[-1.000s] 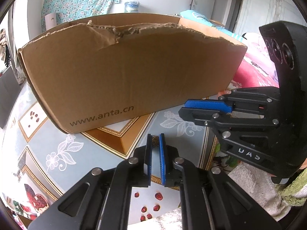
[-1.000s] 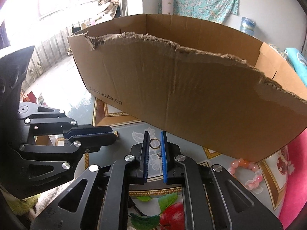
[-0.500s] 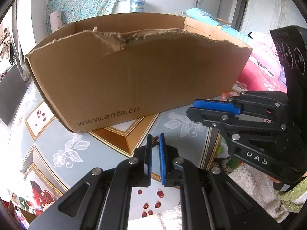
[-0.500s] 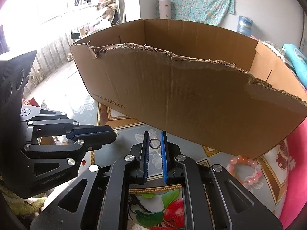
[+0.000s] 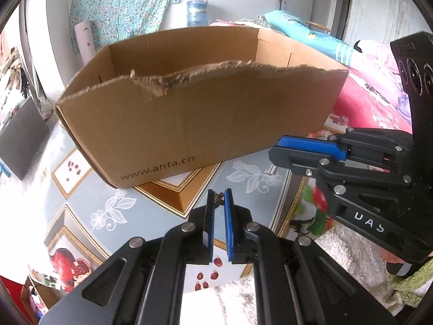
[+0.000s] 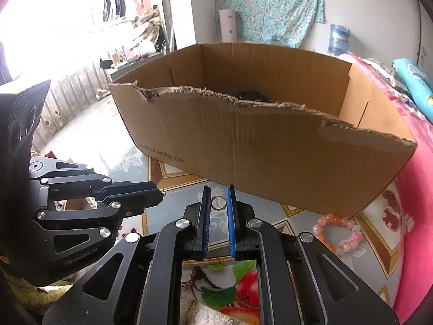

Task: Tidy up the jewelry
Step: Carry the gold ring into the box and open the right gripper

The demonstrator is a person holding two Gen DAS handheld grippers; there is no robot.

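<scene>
— Holding anything, those two grippers?

— Yes. The right gripper (image 6: 217, 204) has its jaws clamped on a small metal ring (image 6: 218, 203). The ring stands up between the blue pads, right at their tips.

— And the other one?

— The left gripper (image 5: 219, 201) has its jaws clamped on a tiny brown trinket (image 5: 218, 199). It is too small to say what it is.

— Where are they?

— Both are up above the worktop (image 5: 113, 211), side by side, just in front of a big cardboard box (image 6: 270, 157). The box is open on top and its near wall has a torn edge. Something dark (image 6: 251, 96) lies inside by the far wall, but I cannot tell what.

— Any more jewelry?

— A pink and orange bead bracelet (image 6: 338, 233) lies flat on the worktop, near the box's right corner and apart from the grippers. A little silver spring (image 5: 271, 169) lies close to the box's near wall too.

— What is on the worktop?

— A cloth with flowers and red fruit pictures.
</scene>
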